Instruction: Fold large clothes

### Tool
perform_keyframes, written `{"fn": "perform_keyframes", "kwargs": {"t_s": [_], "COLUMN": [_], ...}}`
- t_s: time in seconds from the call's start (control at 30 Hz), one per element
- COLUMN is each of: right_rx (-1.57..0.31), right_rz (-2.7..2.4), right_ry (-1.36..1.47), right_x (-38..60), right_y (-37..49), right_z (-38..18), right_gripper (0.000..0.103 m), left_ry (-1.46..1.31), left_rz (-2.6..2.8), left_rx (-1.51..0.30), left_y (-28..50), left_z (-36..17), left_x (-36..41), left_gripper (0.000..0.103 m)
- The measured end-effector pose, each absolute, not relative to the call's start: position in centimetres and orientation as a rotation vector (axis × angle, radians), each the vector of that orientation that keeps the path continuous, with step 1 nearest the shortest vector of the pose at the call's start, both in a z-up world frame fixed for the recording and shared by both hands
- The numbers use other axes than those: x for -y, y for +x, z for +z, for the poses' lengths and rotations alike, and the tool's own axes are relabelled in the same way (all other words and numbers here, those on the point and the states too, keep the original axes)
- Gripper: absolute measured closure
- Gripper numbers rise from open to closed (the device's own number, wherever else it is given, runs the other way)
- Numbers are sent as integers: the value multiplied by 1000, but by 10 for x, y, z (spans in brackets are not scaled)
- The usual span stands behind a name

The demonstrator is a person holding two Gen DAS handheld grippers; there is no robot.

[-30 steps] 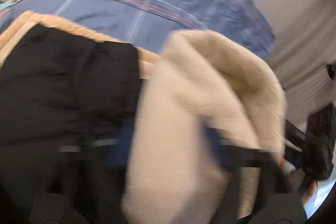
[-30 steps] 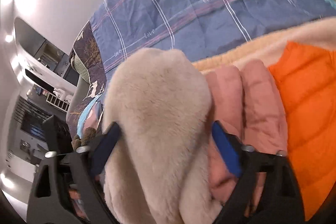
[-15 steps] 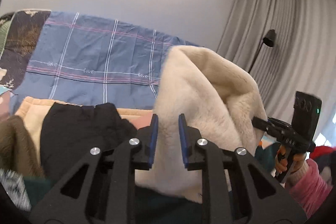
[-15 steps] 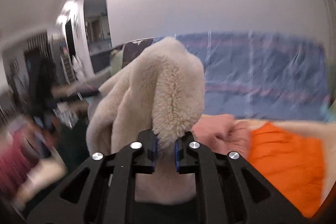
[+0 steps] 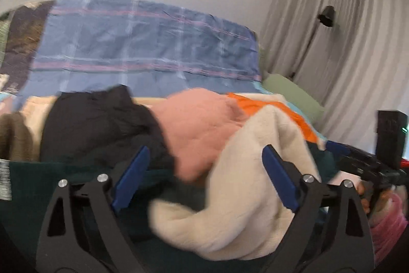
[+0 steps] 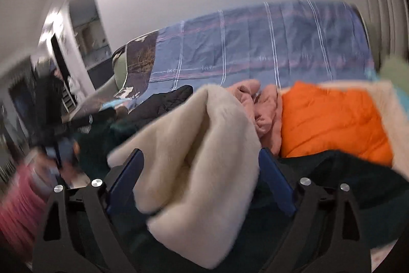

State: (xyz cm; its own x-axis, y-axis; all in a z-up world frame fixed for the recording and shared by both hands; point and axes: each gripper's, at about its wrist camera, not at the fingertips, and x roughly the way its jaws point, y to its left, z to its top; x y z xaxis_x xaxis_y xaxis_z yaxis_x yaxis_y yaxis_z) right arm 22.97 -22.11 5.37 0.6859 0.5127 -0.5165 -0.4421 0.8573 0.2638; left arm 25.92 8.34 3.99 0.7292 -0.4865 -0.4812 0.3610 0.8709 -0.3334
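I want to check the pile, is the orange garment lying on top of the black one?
No, in the right wrist view the orange garment lies far from the black garment, with pink clothing between them.

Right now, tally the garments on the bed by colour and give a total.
Cream fleece: 1
Pink: 1
Orange: 1
Black: 1
Brown: 1
Dark green: 1
Total: 6

Left hand-held gripper (image 5: 204, 178) jaws just opened wide; cream fleece garment (image 5: 245, 201) loose between.
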Motion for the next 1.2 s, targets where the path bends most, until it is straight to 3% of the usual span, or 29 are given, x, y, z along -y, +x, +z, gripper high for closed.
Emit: {"fn": "perform_keyframes", "kwargs": {"t_s": [0.13,0.17,0.2,0.23,0.27,0.4,0.47,0.53,0.57,0.6,0.63,0.67,0.8,0.93,1.1,1.2], "right_rx": [-760,-795,-839,-870,-870,-554,-401,-320,-311,-325,-359,-382,-562,-680,-835,-967], "right_rz": [473,468,500,514,514,565,612,692,749,787,823,834,827,731,575,585], "right_ry": [122,160,234,266,308,236,143,78,42,14,-28,-49,-48,188,321,444], "right_x": [210,209,210,211,212,215,216,219,220,220,220,220,235,267,272,266], "right_y": [261,267,276,279,280,225,179,137,112,95,69,58,20,33,75,90], "right_z": [30,22,12,7,9,67,92,99,96,90,75,65,20,8,-11,-40], "right_gripper": [15,55,83,92,93,93,92,86,67,54,38,37,37,37,37,35], "left_ry": [-154,-124,-85,-32,2,-42,-50,-55,-63,-74,-84,-85,-130,-306,-368,-341], "left_rz": [-553,-551,-538,-530,-524,-518,-525,-517,-514,-507,-496,-484,-364,-339,-410,-431], "left_rx": [-673,-690,-706,-728,-760,-551,-446,-337,-312,-295,-284,-294,-442,-644,-726,-837], "left_y": [271,270,275,278,280,240,207,158,138,117,92,74,36,43,56,80], "left_z": [22,17,12,6,4,52,73,84,84,81,72,64,17,-27,-41,-61], "left_x": [-40,-29,-20,-10,-4,-30,-47,-70,-80,-91,-104,-112,-142,-160,-143,-127], "left_gripper": [7,8,37,68,90,90,85,63,37,26,25,23,22,21,8,6]}}
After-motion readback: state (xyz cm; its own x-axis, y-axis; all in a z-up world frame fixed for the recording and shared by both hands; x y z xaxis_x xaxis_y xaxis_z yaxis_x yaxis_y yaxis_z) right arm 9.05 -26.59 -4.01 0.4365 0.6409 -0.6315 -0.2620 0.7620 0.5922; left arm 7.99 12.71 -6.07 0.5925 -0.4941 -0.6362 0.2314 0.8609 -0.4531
